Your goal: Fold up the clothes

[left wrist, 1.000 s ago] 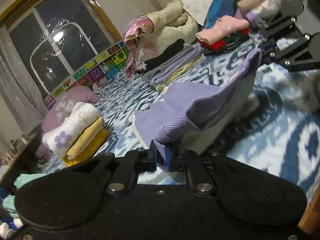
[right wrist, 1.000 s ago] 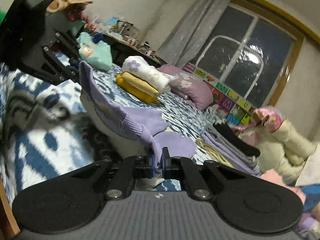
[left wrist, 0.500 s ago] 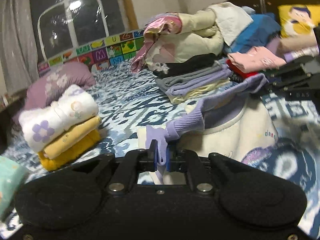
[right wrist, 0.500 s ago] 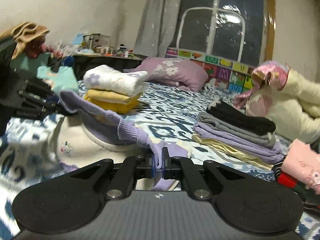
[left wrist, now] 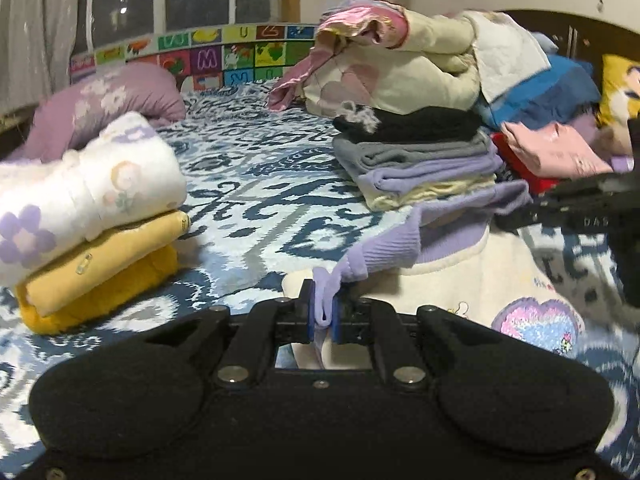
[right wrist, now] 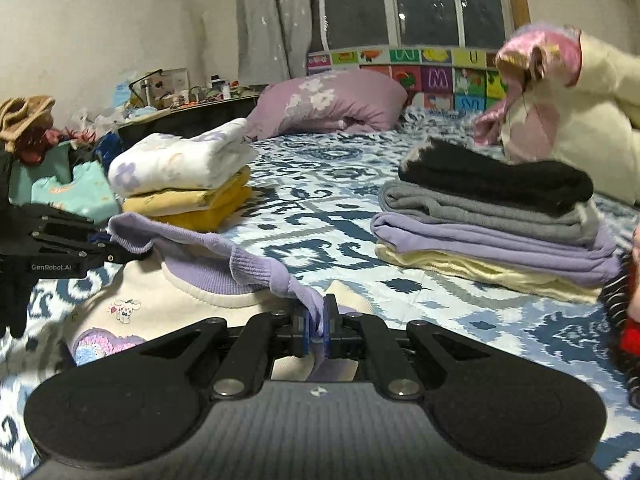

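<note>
2 folded piles (right wrist: 492, 224) sit done; the left gripper (left wrist: 323, 314) and right gripper (right wrist: 316, 326) have their jaws clamped on the cream sweater with purple ribbed trim (right wrist: 192, 280), not yet folded.

The cream sweatshirt (left wrist: 500, 280) lies spread on the blue-and-white patterned bed (left wrist: 256, 184), its lilac ribbed collar (right wrist: 208, 256) lifted and pulled taut between two pinch points. A fluffy purple heart patch (left wrist: 536, 324) shows on the front, with a small cartoon bunny print (right wrist: 124, 309) beside it. The body rests flat; only the neckline rises.
</note>
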A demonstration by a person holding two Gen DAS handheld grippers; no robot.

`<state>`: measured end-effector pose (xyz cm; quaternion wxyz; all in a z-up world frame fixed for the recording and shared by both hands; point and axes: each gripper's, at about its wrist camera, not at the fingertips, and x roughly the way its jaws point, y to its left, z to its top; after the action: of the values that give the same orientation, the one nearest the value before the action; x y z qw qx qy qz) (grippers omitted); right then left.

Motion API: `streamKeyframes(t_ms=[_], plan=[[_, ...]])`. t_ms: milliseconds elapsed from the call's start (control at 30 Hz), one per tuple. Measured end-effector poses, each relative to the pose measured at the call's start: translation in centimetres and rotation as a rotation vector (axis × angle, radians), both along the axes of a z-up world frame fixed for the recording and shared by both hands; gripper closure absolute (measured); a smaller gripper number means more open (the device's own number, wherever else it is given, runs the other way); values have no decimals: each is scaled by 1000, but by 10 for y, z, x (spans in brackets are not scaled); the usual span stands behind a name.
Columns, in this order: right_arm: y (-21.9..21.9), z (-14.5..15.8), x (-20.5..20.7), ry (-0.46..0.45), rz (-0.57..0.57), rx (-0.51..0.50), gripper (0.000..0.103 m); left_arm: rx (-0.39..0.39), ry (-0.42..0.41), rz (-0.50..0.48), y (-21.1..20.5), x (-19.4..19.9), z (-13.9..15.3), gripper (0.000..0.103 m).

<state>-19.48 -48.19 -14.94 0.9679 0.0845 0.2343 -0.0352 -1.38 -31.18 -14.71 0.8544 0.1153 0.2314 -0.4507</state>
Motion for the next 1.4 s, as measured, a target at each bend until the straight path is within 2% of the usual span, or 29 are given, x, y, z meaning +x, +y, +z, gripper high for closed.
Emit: streamKeyframes(t_ms=[300,500,567,600,633,667,967,1067,1100,1167,1200,1267,1300,1367,1400], plan=[[-29,-21,30,50,-18,161,96,-40,165,43,-6,35,-17,96],[-47,-32,36,65,-45,288,94,-74,234,61,-8,43,-23,96],[-53,-34,34,63,-58,337,93,-85,242,88,-8,46,-24,84],[-55,-35,34,62,-68,350,90,-86,236,96,-8,46,-24,65],[-57,-35,34,61,-79,358,88,-85,220,87,-7,44,-22,58],[-59,-36,33,59,-97,363,87,-84,204,78,-7,42,-20,58],[-44,-16,18,-35,-140,214,86,-73,57,-2,-2,22,-2,58],[-20,-4,18,-56,-29,116,83,-33,-4,-87,-10,9,-5,58],[-11,-1,19,-56,20,91,73,-16,-25,-120,-14,5,-7,58],[11,-1,23,-37,111,29,65,24,-38,-131,-22,3,-16,58],[22,-1,25,-26,156,-4,65,48,-37,-124,-27,4,-23,58],[38,-11,34,32,183,-72,59,110,-55,-118,-34,5,-36,57],[46,-16,39,64,192,-106,58,113,-68,-120,-34,5,-39,56],[45,-26,45,101,178,-110,58,115,-90,-126,-33,4,-43,56],[40,-25,45,93,176,-80,58,108,-92,-134,-30,4,-41,56]])
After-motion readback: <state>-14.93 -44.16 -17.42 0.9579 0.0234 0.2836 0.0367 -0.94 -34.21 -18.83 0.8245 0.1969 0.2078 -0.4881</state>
